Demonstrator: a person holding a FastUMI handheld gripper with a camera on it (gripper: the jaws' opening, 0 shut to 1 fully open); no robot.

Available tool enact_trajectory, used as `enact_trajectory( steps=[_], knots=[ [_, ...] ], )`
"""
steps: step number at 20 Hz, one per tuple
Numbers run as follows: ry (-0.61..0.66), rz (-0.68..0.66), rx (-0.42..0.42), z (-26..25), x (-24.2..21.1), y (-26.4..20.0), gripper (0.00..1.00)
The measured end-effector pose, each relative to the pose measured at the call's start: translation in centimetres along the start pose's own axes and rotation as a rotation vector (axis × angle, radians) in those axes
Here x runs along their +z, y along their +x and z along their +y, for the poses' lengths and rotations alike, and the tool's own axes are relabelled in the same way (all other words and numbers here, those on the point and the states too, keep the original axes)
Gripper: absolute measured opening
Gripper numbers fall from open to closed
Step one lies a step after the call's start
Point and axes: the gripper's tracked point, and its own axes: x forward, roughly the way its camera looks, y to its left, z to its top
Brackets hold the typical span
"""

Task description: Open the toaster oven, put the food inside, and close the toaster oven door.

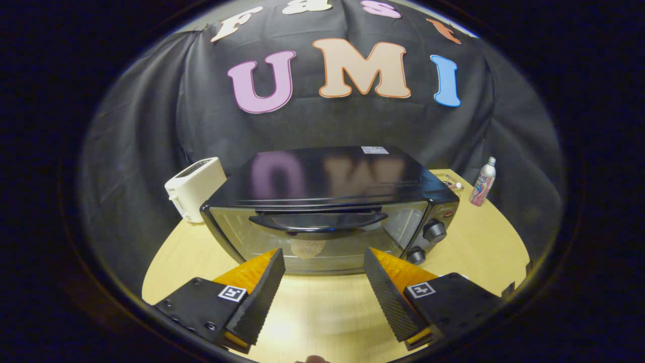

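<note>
A black toaster oven (327, 201) stands on the wooden table (473, 247) just ahead of my fingers. Its glass door (322, 237) looks shut, with the curved black handle (317, 222) across its top. Through the glass, a brownish piece of food (307, 248) shows inside, low and near the middle. Two knobs (434, 231) sit on the oven's right panel. My gripper (325, 264) is open, its black ribbed fingers (264, 292) spread wide with nothing between them, a short way in front of the door.
A white pop-up toaster (194, 186) stands to the left of the oven, near the back. A pink-and-white bottle (482, 182) stands at the back right, with a small item (453, 185) beside the oven's right rear corner. Bare table lies under my fingers.
</note>
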Motion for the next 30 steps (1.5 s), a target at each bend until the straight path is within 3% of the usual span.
enact_trajectory(
  steps=[18, 25, 30],
  knots=[
    [-0.001, -0.014, -0.018, -1.2, -0.2, -1.9, 0.99],
    [-0.018, -0.113, -0.045, -2.7, 5.2, -5.2, 0.99],
    [-0.055, -0.22, -0.064, -3.7, 12.7, -8.0, 0.99]
  ],
)
